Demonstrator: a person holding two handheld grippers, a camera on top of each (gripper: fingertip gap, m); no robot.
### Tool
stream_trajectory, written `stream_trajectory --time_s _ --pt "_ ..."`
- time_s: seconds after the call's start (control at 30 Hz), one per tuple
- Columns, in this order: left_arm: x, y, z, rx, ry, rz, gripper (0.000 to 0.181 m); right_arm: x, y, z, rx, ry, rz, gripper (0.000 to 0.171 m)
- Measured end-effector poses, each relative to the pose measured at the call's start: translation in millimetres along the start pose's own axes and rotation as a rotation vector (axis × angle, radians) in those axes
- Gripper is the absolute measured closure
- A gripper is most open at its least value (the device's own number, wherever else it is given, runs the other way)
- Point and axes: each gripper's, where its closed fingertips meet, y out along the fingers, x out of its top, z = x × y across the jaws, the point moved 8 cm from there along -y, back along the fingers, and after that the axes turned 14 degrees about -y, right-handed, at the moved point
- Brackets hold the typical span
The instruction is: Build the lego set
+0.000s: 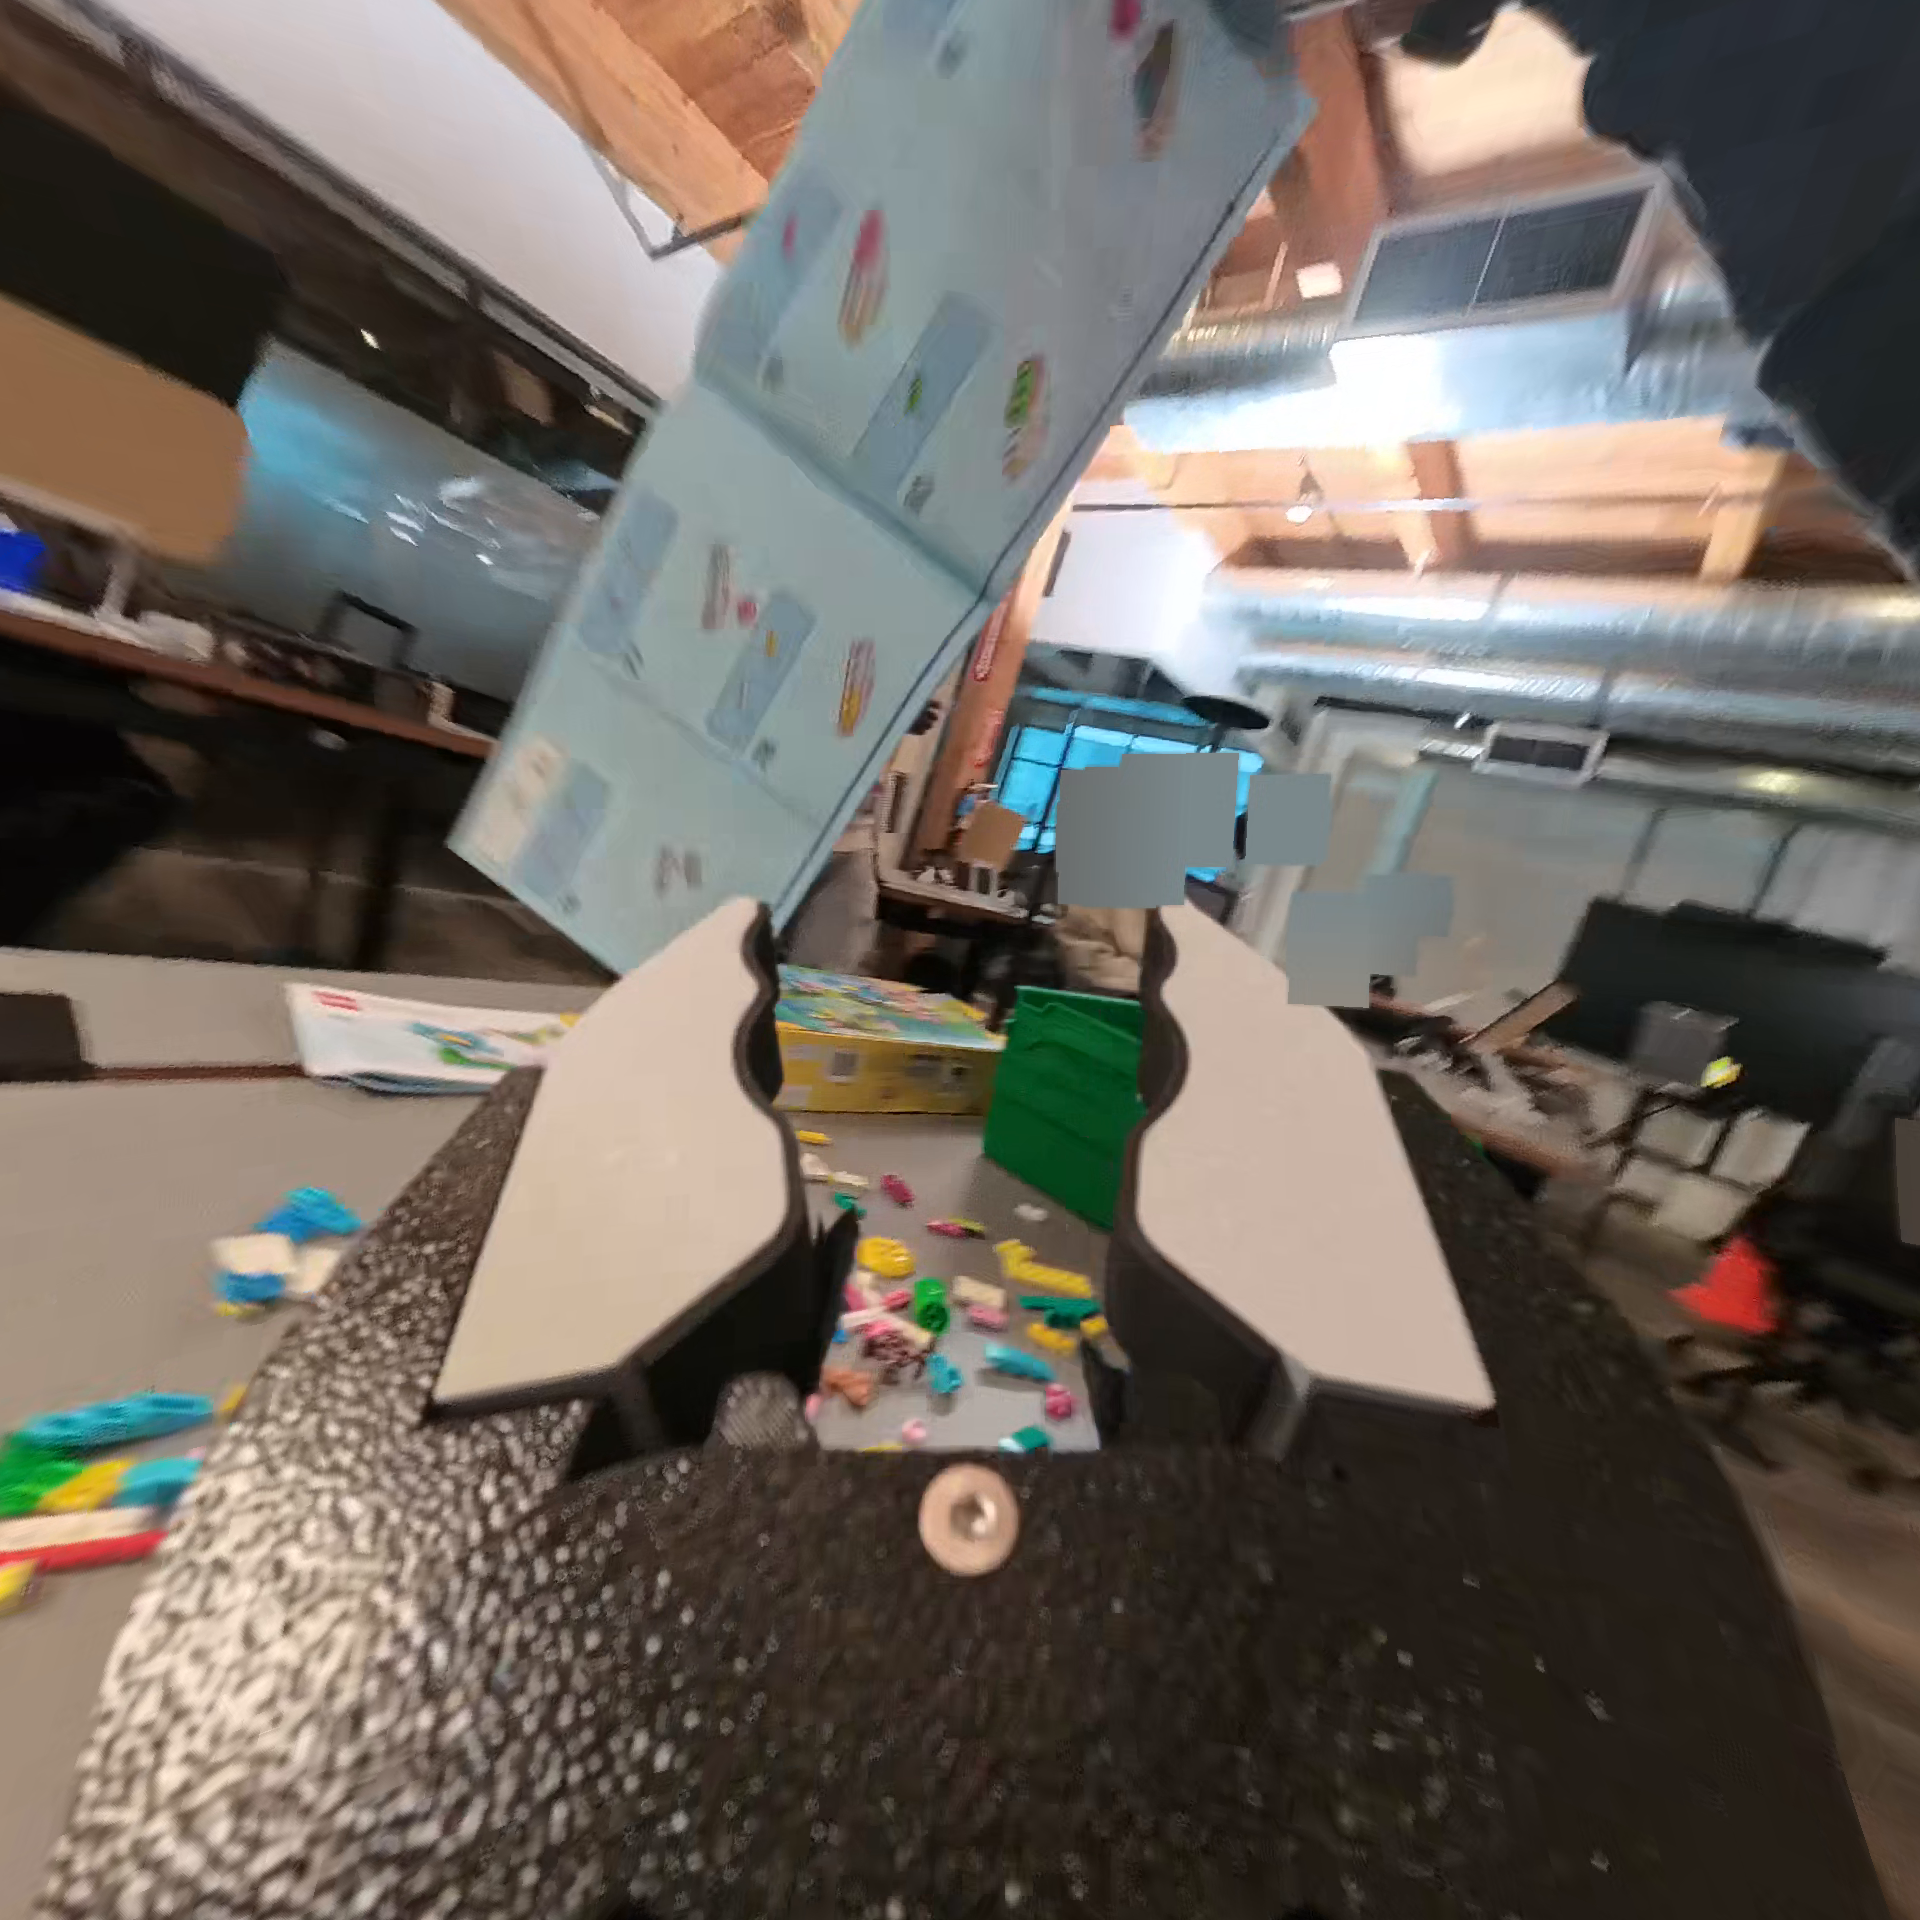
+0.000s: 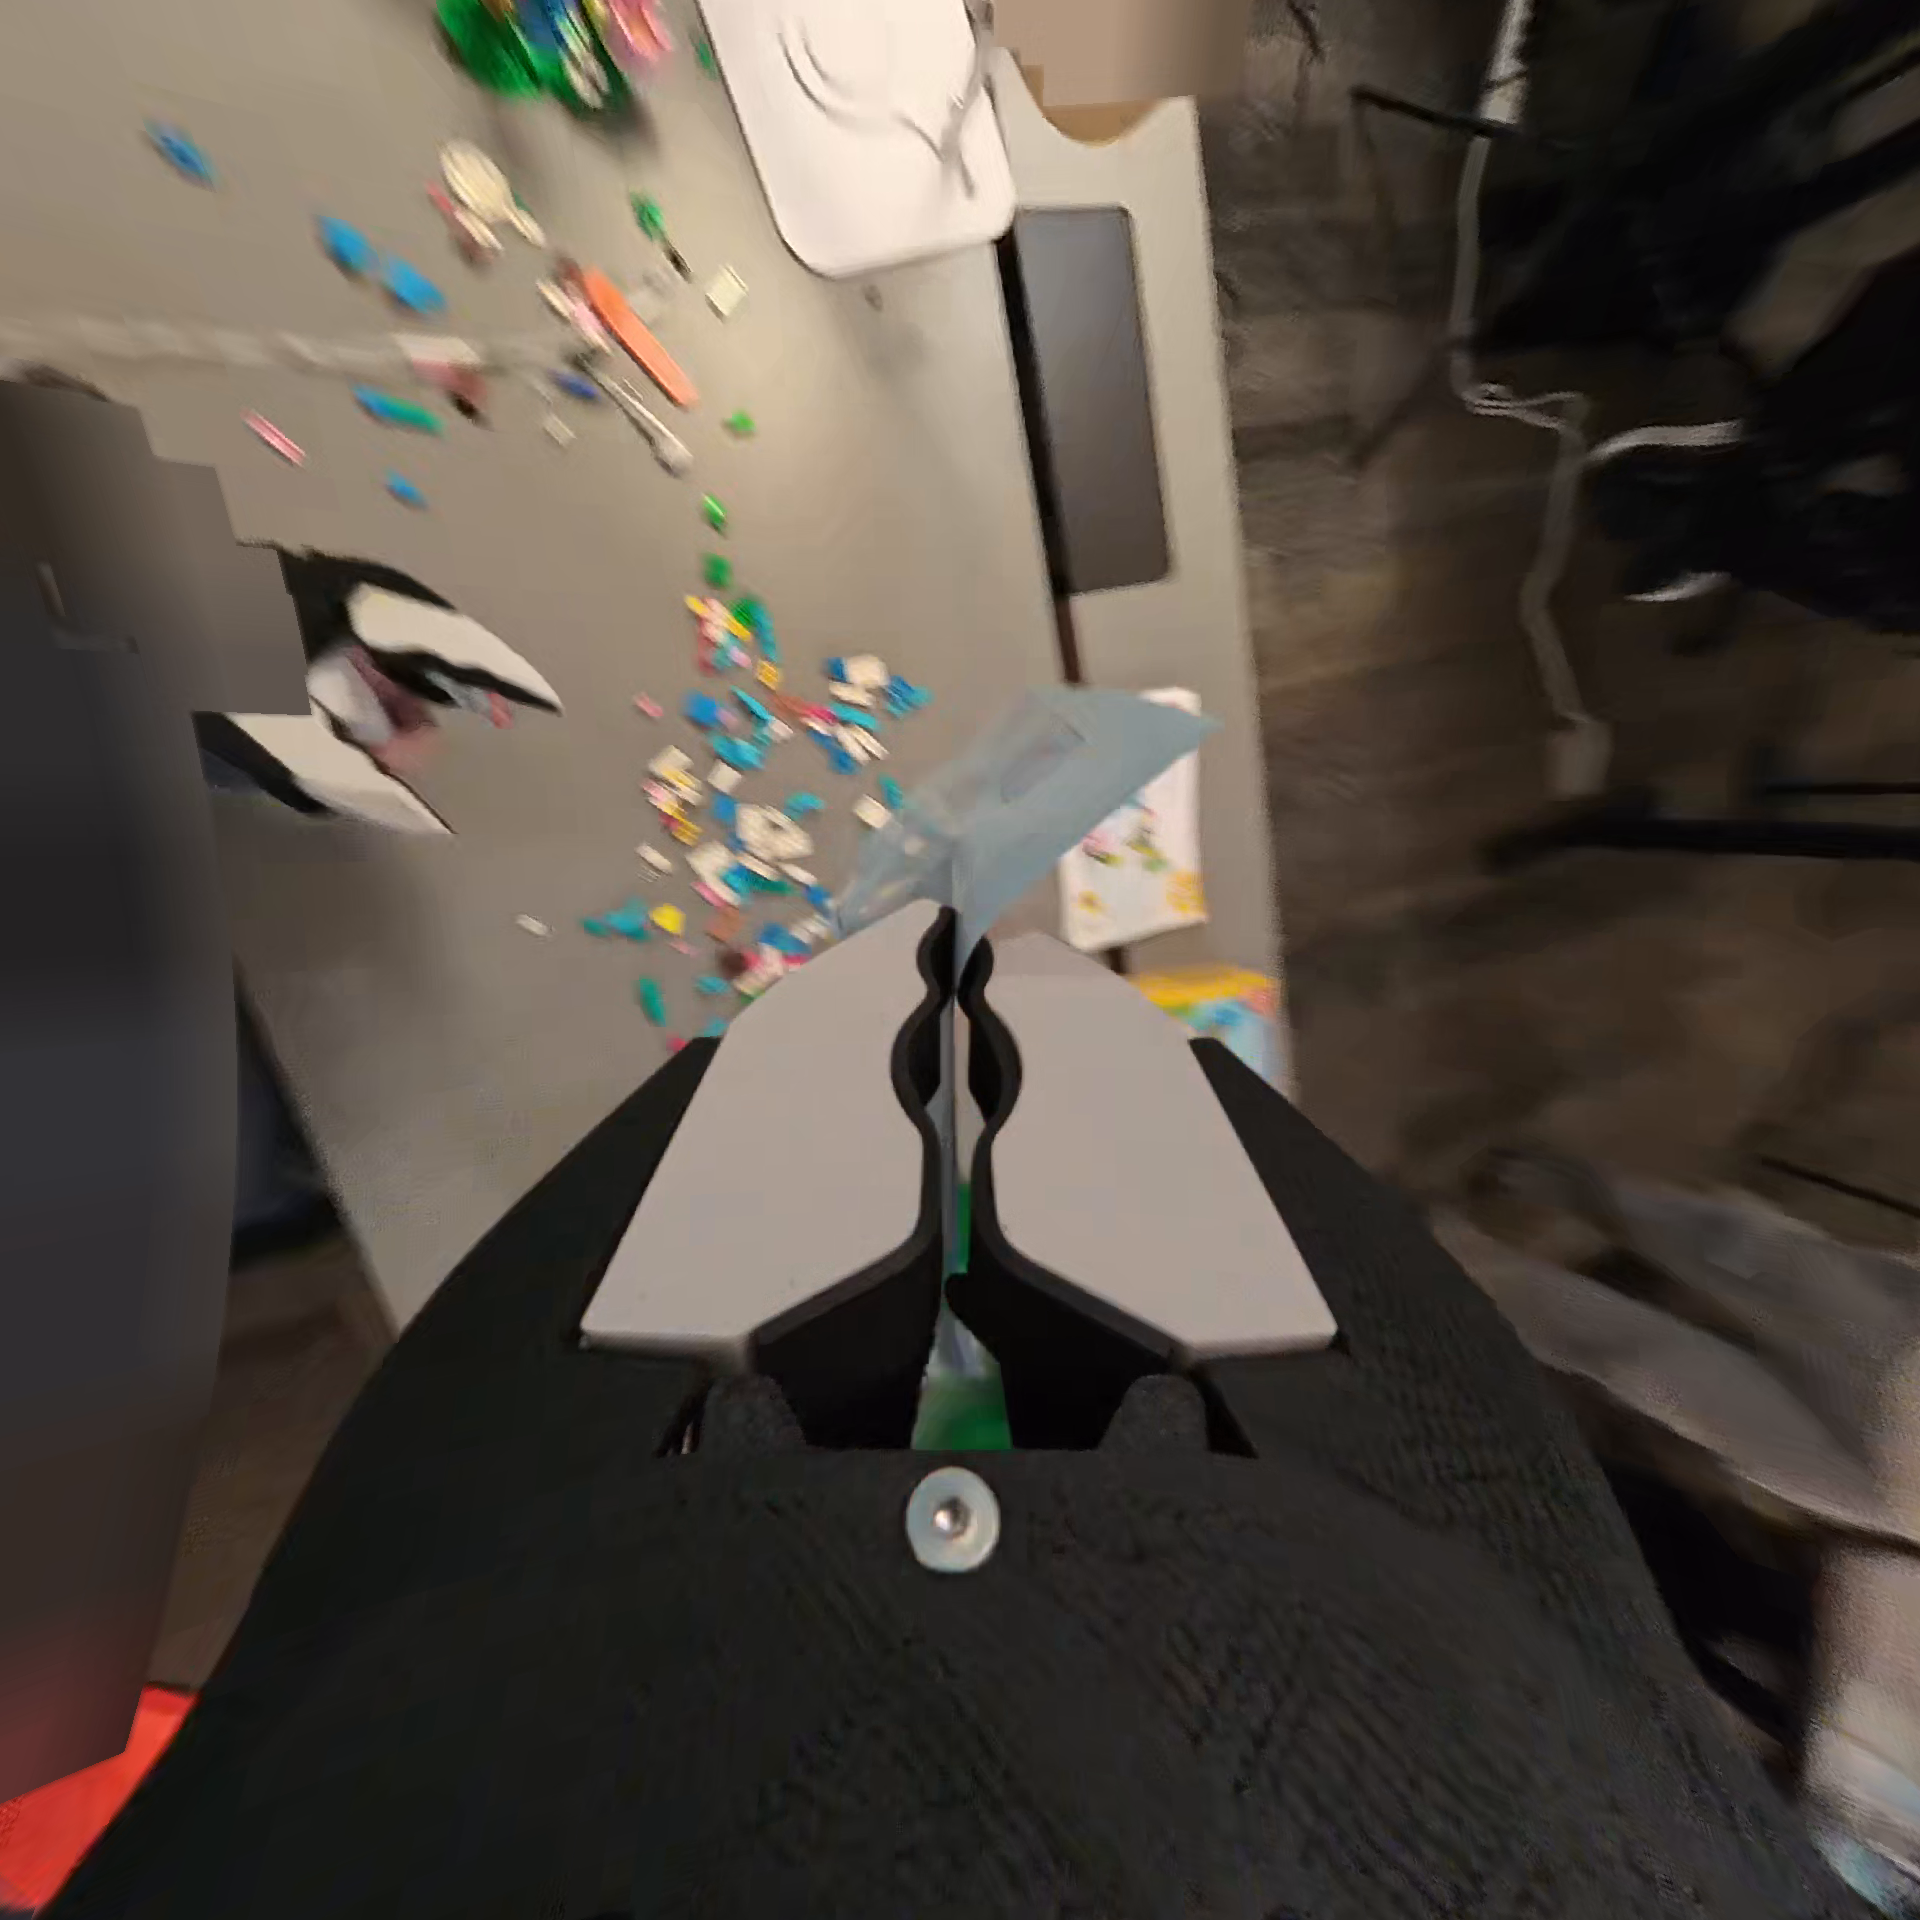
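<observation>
Lego pieces (image 1: pixel 935 1309): loose and many-coloured, scattered over the middle of the grey table (image 1: pixel 135 1153).
Instruction booklet (image 1: pixel 862 499): pale blue, open, lifted off the table and hanging tilted in the air.
Right gripper (image 2: pixel 951 935): jaws closed tight on the booklet's edge.
Left gripper (image 1: pixel 956 935): jaws wide apart, nothing between them, above the pieces.
Yellow box (image 1: pixel 883 1049): at the table's far edge, a green plate (image 1: pixel 1060 1101) just beside it.
Second booklet (image 1: pixel 416 1039): white, flat near the far edge.

Likely a workshop-office — exposed ducts (image 1: pixel 1558 644), desks (image 1: pixel 239 675).
</observation>
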Motion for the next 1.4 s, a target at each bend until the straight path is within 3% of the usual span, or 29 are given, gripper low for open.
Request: stream_trajectory --time_s 0.2,0.33,0.43,0.53,0.7,0.83,0.9,0.93,1.1,1.27,1.4 --pt "-21.1 50.5 26.4 0.024 -0.348 -0.031 0.081 39.4 -34.6 5.2 -0.232 -0.233 0.223 0.171" --pt "-34.4 80.4 26.0 0.072 -0.404 -0.011 0.063 59.8 -52.4 17.9 -0.317 -0.315 0.306 0.171" --pt "-42.5 87.2 16.5 0.036 -0.403 -0.05 0.06 68.8 -70.7 28.7 -0.344 -0.344 0.33 0.171" --pt "-37.1 82.2 3.7 -0.159 -0.429 -0.162 0.074 72.1 -91.8 36.5 -0.372 -0.348 0.319 0.171" --pt "-23.3 70.8 -9.2 -0.442 -0.405 -0.263 0.127 68.1 -114.9 44.2 -0.394 -0.337 0.263 0.171" --pt "-4.5 55.8 -3.4 -0.454 -0.363 -0.324 0.146 56.3 -118.3 39.2 -0.396 -0.304 0.206 0.171" --pt "7.9 43.5 2.7 -0.404 -0.323 -0.358 0.174 49.4 -112.6 33.7 -0.379 -0.28 0.155 0.171" --pt "15.5 36.2 5.8 -0.367 -0.288 -0.364 0.181 45.9 -107.5 30.0 -0.372 -0.269 0.129 0.171" --pt "85.0 -18.4 32.6 -0.042 -0.071 -0.313 0.181 34.6 -58.3 2.0 -0.371 -0.216 -0.084 0.171" --pt "210.3 -85.8 62.5 0.273 0.118 -0.242 0.181 40.8 35.2 -40.0 -0.333 -0.055 -0.439 0.171" --pt "307.6 -114.9 92.4 0.499 0.3 -0.136 0.18 63.1 129.2 -69.7 -0.239 0.118 -0.711 0.171"
